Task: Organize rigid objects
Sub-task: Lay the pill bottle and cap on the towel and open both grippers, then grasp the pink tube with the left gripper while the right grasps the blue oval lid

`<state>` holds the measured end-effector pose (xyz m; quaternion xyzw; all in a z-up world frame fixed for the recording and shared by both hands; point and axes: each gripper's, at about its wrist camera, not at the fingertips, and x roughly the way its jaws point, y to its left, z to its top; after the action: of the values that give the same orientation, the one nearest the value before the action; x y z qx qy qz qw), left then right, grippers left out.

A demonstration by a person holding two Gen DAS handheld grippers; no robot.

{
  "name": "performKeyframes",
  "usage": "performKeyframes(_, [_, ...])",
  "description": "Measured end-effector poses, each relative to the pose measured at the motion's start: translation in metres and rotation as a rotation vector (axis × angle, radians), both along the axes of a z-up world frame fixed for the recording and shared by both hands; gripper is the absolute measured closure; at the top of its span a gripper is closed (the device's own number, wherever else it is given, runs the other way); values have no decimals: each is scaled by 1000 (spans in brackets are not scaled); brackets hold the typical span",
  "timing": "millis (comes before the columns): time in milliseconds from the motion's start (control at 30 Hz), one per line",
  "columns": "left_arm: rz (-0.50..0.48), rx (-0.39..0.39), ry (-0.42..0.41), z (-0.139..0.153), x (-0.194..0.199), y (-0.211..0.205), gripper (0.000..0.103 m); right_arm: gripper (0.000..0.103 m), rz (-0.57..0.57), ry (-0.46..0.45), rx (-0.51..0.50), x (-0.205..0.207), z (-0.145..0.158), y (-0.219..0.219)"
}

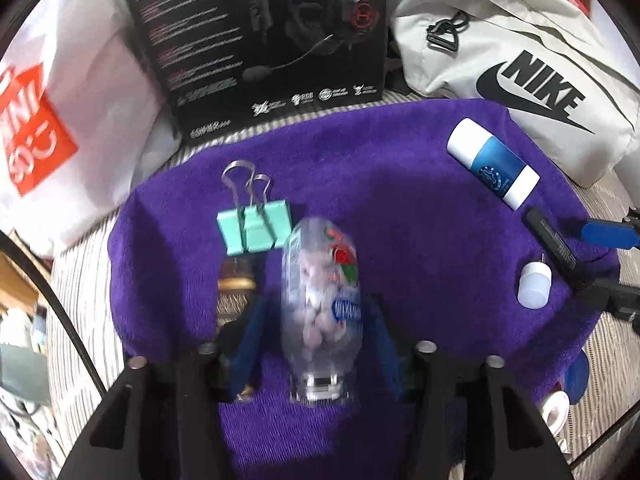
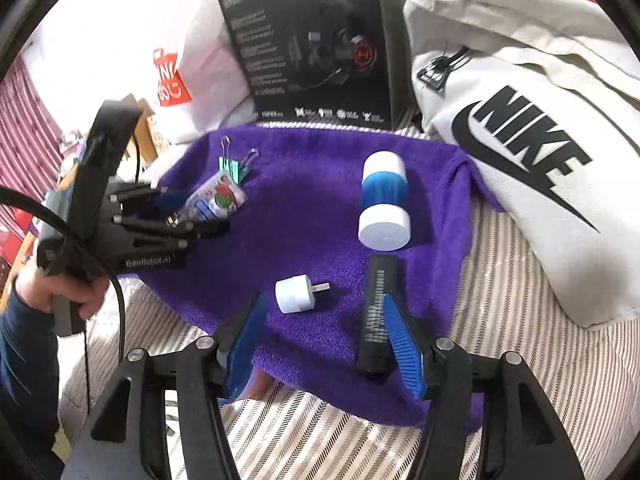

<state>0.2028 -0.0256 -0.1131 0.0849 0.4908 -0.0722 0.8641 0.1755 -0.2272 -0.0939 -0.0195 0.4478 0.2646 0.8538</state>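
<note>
Left wrist view: left gripper point(image 1: 320, 320) jaws hold a clear plastic gum bottle point(image 1: 320, 296); it may bump the mint-green binder clip point(image 1: 254, 228) at eleven o'clock. Right gripper point(image 2: 324, 344) jaws are wide.

Towel point(image 2: 320, 208) as landmark: binder clip point(image 2: 236, 166) on its far left, gum bottle point(image 2: 218, 200) just before the clip. Cylinder container point(image 2: 384, 200) on its right part, plug adapter point(image 2: 296, 294) and flat stick point(image 2: 378, 312) nearer. Box point(image 2: 316, 48) and bag point(image 2: 540, 152) behind the towel.
</note>
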Motion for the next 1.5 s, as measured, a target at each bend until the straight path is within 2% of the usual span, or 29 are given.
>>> performKeyframes(100, [20, -22, 19, 0, -10, 3, 48, 43, -32, -11, 19, 1, 7, -8])
performKeyframes(200, [34, -7, 37, 3, -22, 1, 48, 43, -54, -21, 28, -2, 13, -14])
performKeyframes(367, [22, 3, 7, 24, -62, -8, 47, 43, -68, -60, 2, -11, 27, -16])
performKeyframes(433, [43, 12, -31, 32, -77, -9, 47, 40, -60, -82, 19, -19, 36, -17])
performKeyframes(567, [41, -44, -21, 40, -104, -12, 47, 39, -86, -87, 39, -39, 42, -21])
performKeyframes(700, [-14, -29, -4, 33, -128, -29, 47, 39, -137, -75, 53, -65, 42, -29])
performKeyframes(833, [-45, -52, 33, 22, -147, -46, 47, 39, -221, -88, -22, -90, 41, -35])
performKeyframes(900, [-62, -70, 49, 17, -155, -51, 47, 38, -226, -88, -24, -100, 43, -39])
performKeyframes(1033, [-87, -43, 67, 3, -158, -64, 47, 32, -249, -93, -7, -113, 44, -48])
performKeyframes(1100, [-70, -2, 70, -3, -157, -63, 45, 32, -251, -86, -8, -115, 42, -50])
performKeyframes(1267, [-34, 31, 44, 0, -154, -49, 47, 32, -254, -72, -13, -113, 34, -51])
performKeyframes(1433, [-80, -14, 38, -1, -148, -53, 50, 32, -238, -46, -34, -108, 23, -44])
performKeyframes(1500, [-91, -44, 44, -1, -145, -54, 60, 32, -232, -36, -44, -106, 19, -41])
